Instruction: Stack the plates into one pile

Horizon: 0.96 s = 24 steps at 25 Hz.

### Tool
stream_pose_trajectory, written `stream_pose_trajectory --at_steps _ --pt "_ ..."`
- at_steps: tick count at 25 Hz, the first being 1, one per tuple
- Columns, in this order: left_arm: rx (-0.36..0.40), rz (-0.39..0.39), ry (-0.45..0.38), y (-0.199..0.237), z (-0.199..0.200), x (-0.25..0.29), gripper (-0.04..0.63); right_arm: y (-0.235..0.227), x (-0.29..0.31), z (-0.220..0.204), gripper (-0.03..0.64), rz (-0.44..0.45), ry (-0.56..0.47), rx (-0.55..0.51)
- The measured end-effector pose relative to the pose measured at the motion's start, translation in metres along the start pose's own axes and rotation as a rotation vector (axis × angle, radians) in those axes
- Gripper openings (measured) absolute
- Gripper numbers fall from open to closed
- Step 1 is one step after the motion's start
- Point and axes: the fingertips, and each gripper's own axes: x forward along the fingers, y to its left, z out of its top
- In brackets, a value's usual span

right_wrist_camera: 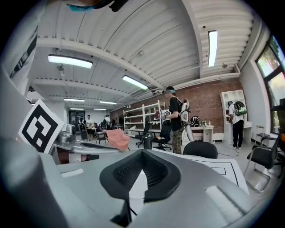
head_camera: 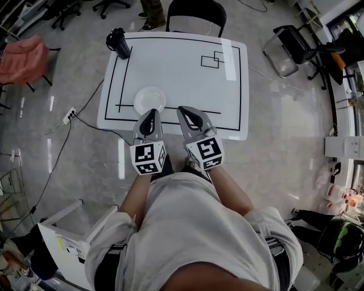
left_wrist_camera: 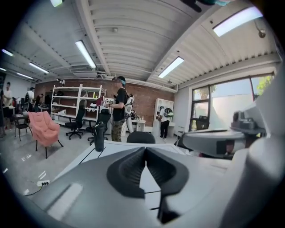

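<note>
On the near-left part of a white tabletop (head_camera: 182, 74), inside its black outline, a white pile of plates (head_camera: 149, 100) lies flat and face up. It is round, so it has no long axis, and the number of plates cannot be told from above. The space around it is bare. A black lidded jug (head_camera: 118, 43) stands well apart at the far-left corner, its contents hidden. Two overlapping rectangles (head_camera: 211, 59) are drawn far right. A black chair (head_camera: 196, 14) stands beyond the far edge. Over the near edge, the left tongs (head_camera: 152, 112) and right tongs (head_camera: 185, 109) point across the tabletop side by side. Both are clenched, with nothing between them.
</note>
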Motion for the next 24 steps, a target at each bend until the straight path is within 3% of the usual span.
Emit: stream_pose_trajectory --at_steps 4,10,24 --pt "0.001 -0.007 -0.056 -0.026 0.013 -0.011 0.003 -0.005 -0.024 0.009 -0.002 -0.005 -0.056 0.000" --pt "0.002 -0.003 -0.074 -0.048 0.022 -0.021 0.003 -0.012 -0.048 0.021 -0.002 -0.005 -0.087 -0.031" --pt "0.060 -0.007 -0.082 -0.059 0.029 -0.015 0.003 -0.007 -0.047 0.024 -0.002 0.030 -0.060 -0.066"
